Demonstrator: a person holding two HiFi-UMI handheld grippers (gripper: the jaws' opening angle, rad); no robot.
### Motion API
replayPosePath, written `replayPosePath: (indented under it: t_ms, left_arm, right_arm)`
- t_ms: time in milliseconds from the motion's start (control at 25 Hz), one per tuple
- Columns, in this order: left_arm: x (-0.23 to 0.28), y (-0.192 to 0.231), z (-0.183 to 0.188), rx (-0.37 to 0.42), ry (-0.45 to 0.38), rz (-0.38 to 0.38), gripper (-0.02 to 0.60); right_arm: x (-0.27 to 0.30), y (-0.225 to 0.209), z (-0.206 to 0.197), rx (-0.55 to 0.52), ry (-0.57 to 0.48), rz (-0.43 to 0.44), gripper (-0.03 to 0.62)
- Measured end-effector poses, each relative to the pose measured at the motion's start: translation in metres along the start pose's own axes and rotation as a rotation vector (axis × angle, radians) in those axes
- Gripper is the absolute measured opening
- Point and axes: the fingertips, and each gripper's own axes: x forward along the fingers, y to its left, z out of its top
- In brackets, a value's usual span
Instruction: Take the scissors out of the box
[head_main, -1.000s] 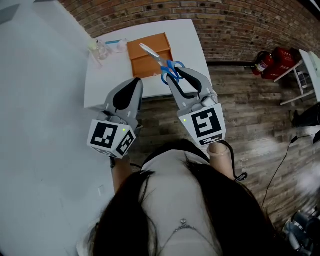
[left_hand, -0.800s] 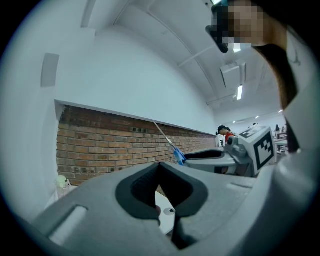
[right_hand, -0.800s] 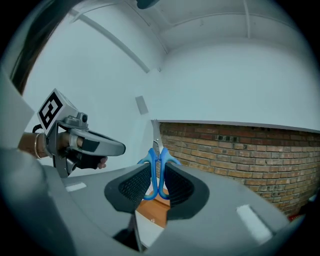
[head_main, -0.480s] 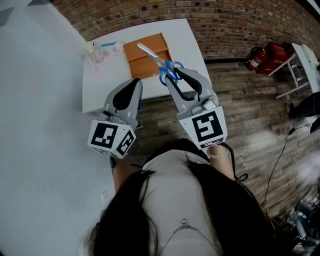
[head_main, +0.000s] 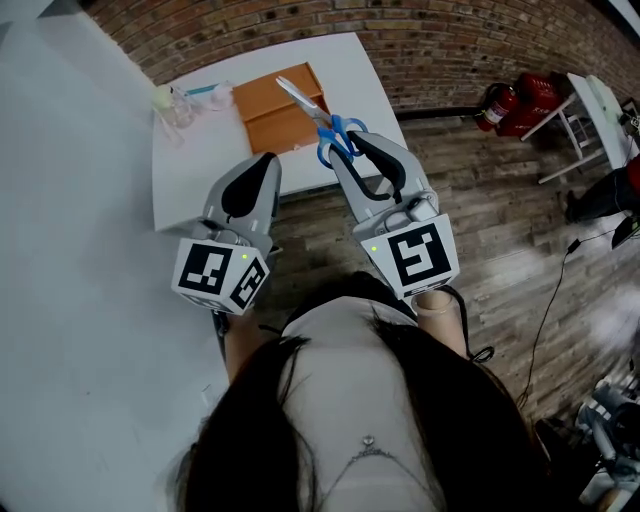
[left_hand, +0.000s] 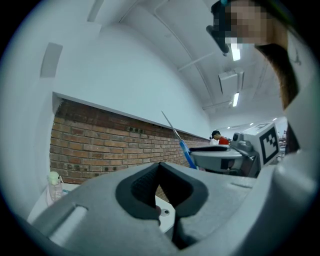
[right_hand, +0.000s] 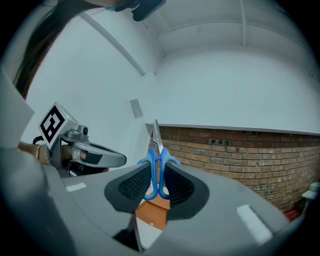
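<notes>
1. While the orange box (head_main: 262, 108) lies open-topped on the white table (head_main: 365, 75), the scissors (head_main: 322, 122) are out of it, held in the air.
2. Right gripper (head_main: 347, 150) clamps their blue handles.
3. Left gripper (head_main: 262, 162) has its jaws together, empty.

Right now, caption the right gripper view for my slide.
Right gripper shut on blue scissors, blades up, orange box visible below.
</notes>
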Motion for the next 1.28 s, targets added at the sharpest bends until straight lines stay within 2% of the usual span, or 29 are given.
replayPosePath:
  t_ms: [520,1280]
  left_arm:
    - [0.004,0.002,-0.005,-0.028,-0.004,-0.009,0.0]
    - [0.012,-0.005,-0.015,-0.016,0.001,-0.014,0.0]
  right_arm:
    - [-0.005,-0.005,-0.004,-0.011,0.013,-0.034,0.098]
    - [-0.008,-0.01,-0.016,-0.009,0.009,-0.028,0.098]
